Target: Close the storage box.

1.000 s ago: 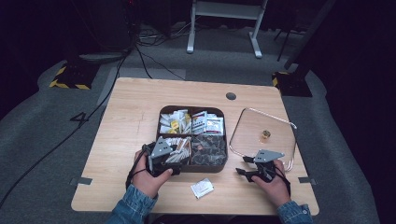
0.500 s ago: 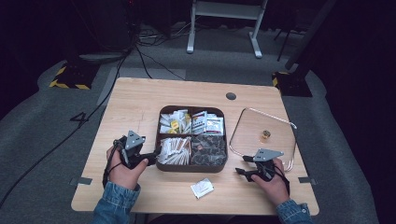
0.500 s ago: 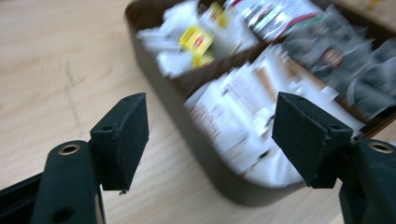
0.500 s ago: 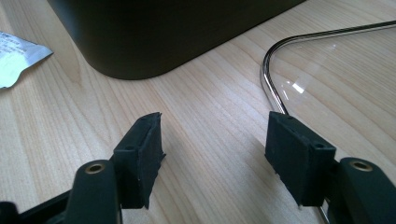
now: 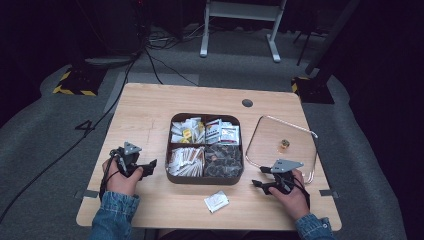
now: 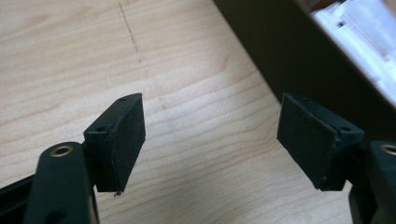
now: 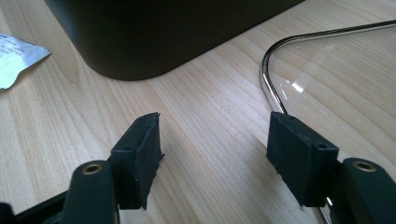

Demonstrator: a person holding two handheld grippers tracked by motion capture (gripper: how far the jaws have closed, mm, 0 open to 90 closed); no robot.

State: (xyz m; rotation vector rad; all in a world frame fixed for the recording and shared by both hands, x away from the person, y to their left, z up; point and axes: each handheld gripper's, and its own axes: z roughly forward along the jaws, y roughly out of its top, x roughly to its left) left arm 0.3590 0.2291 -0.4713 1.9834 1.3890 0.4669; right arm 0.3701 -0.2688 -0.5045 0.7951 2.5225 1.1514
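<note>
**Both grippers empty beside the box**

The left hand-held gripper (image 5: 150,165) rests released on the surface (image 5: 150,115), jaws just opening, empty. The divided box (image 5: 205,180) sits centre. The right hand-held gripper (image 5: 260,184) likewise, beside the glass lid (image 5: 270,135).

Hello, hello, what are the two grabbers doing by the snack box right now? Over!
Left gripper open, empty, left of the box. Right gripper open, empty, beside the glass lid. Both have just been opening. Loose packet on the table, nothing blocking.
</note>
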